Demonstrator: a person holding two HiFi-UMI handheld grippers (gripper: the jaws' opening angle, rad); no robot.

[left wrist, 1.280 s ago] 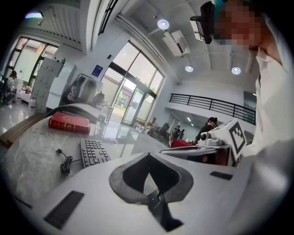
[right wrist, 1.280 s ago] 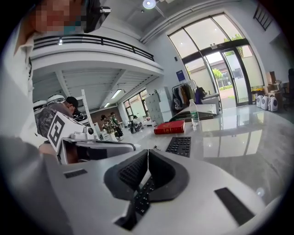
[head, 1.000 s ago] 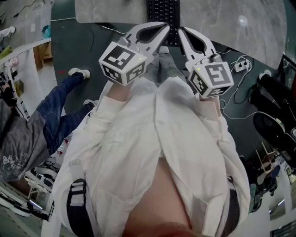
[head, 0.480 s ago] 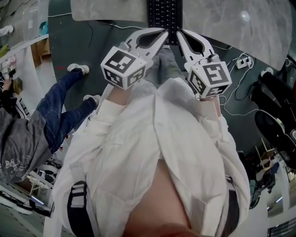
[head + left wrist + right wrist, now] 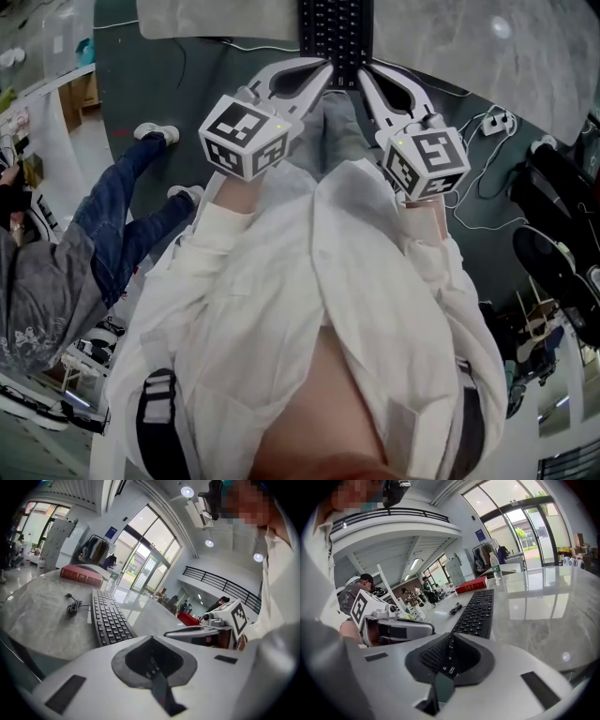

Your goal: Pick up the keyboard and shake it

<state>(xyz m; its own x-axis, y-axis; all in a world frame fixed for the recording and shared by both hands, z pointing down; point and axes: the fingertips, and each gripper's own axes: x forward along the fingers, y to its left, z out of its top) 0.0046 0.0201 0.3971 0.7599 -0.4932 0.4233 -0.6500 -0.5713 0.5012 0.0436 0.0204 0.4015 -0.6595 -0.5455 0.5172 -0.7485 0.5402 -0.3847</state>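
Observation:
A black keyboard [image 5: 336,36] lies lengthwise on the round marble table [image 5: 469,47], its near end at the table's edge. My left gripper [image 5: 324,67] and right gripper [image 5: 364,71] point at that near end from either side, both shut with nothing between the jaws. In the left gripper view the keyboard [image 5: 108,618] stretches away just beyond my left gripper [image 5: 151,637], with the right gripper [image 5: 197,632] beside it. The right gripper view shows the keyboard [image 5: 477,611] ahead of my right gripper [image 5: 450,637]. Whether either tip touches the keyboard I cannot tell.
A coiled cable [image 5: 71,607] and a red book [image 5: 80,575] lie on the table left of the keyboard, and a bottle [image 5: 496,569] stands at the far end. A seated person in jeans [image 5: 122,216] is on the left. A power strip [image 5: 497,122] with cords lies on the floor.
Both grippers have sunk a little, side by side, toward the keyboard's near end. Their jaws stay shut and the keyboard has not moved.

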